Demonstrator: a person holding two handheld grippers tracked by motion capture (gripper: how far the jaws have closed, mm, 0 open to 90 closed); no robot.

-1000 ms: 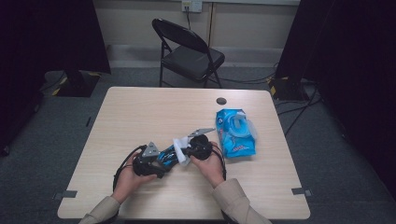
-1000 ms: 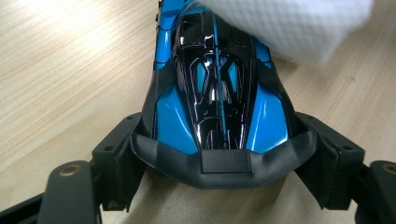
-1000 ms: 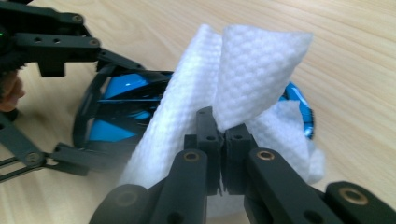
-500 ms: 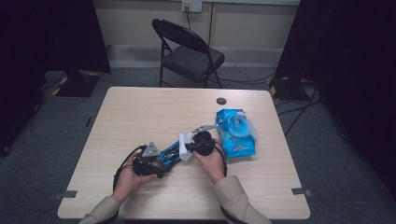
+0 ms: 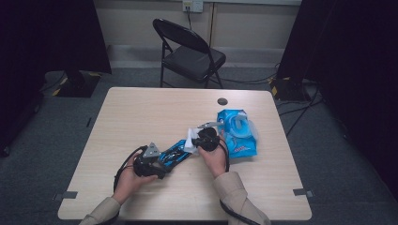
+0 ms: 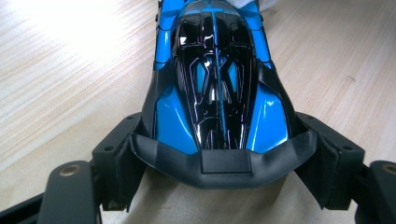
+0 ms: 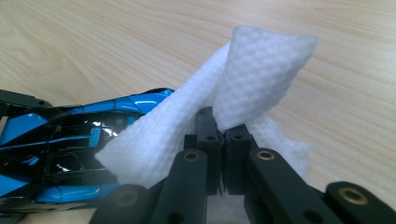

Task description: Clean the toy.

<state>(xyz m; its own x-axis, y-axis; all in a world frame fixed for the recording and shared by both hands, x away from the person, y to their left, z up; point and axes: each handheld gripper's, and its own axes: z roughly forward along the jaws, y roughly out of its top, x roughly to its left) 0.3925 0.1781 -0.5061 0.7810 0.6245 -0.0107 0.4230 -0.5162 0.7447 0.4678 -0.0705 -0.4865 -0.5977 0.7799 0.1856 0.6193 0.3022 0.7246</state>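
Observation:
A blue and black toy race car (image 5: 172, 153) lies on the wooden table (image 5: 141, 117). My left gripper (image 5: 162, 161) is shut on its rear end; the left gripper view has the car (image 6: 217, 79) wedged between both jaws. My right gripper (image 5: 191, 140) is shut on a white wet wipe (image 5: 189, 142), held at the car's other end. In the right gripper view the wipe (image 7: 224, 98) is pinched between the jaws of my right gripper (image 7: 220, 135) and drapes onto the car (image 7: 65, 140).
A blue pack of wipes (image 5: 238, 132) lies on the table just right of my right hand. A small dark round disc (image 5: 222, 101) sits near the table's far edge. A black folding chair (image 5: 187, 51) stands behind the table.
My right gripper with the wipe has shifted slightly up and right along the car. The left gripper and car stay put.

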